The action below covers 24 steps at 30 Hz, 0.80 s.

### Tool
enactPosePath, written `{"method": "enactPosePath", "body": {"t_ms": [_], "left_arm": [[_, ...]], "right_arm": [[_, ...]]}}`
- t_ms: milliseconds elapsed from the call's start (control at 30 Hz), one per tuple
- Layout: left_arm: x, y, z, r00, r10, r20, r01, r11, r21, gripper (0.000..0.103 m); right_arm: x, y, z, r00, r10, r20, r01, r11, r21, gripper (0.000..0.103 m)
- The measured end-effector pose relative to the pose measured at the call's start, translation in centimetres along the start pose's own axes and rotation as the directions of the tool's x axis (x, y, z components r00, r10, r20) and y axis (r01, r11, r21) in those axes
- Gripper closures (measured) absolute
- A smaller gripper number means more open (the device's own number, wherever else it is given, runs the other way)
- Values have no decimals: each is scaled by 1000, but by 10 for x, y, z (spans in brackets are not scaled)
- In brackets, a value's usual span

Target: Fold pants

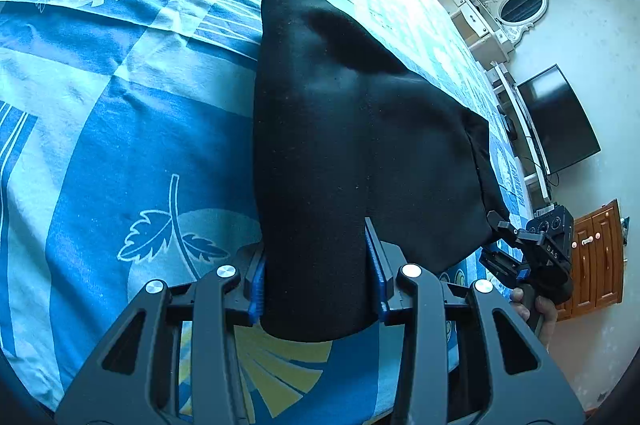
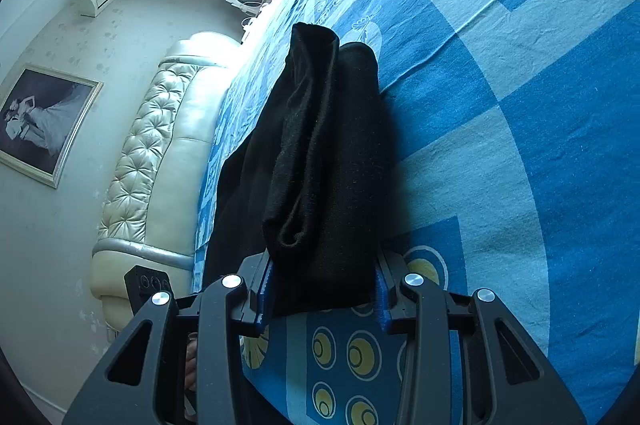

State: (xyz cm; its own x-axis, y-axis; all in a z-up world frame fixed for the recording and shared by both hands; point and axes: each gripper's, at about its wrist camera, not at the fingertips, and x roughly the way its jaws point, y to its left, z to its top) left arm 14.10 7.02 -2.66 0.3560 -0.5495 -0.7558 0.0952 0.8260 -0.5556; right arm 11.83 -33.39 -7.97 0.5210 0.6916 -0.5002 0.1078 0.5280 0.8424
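Observation:
Black pants hang in a folded bundle over a blue patterned bedsheet. In the left wrist view my left gripper is shut on one end of the near edge, its blue pads pressing the cloth from both sides. At the far right of that view my right gripper, held by a hand, clamps the other corner. In the right wrist view my right gripper is shut on a thick fold of the pants, lifted off the bedsheet. The cloth droops between the two grippers.
A padded cream headboard lines one side of the bed, with a framed picture on the wall beside it. Past the other side are a dark TV, a white mirror dresser and a wooden cabinet.

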Motion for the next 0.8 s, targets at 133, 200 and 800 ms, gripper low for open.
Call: {"method": "enactPosePath", "body": {"t_ms": [133,200,800], "left_arm": [[-6,-3,-10,1000,17,-6,-17,1000,15,64],[-8,-4,-16,1000,17,-11,-17,1000,14,64],[-11,1,-37,999,33,2,-33,998,48,63]], "right_arm": [[-9,-5,-13,1000,4,-9,-4,1000,10,64],[-13,-7,-19,1000,5,-14,-5,1000,16,64],[-11,-17,-30,999,13,-33,-11,999,45,64]]}}
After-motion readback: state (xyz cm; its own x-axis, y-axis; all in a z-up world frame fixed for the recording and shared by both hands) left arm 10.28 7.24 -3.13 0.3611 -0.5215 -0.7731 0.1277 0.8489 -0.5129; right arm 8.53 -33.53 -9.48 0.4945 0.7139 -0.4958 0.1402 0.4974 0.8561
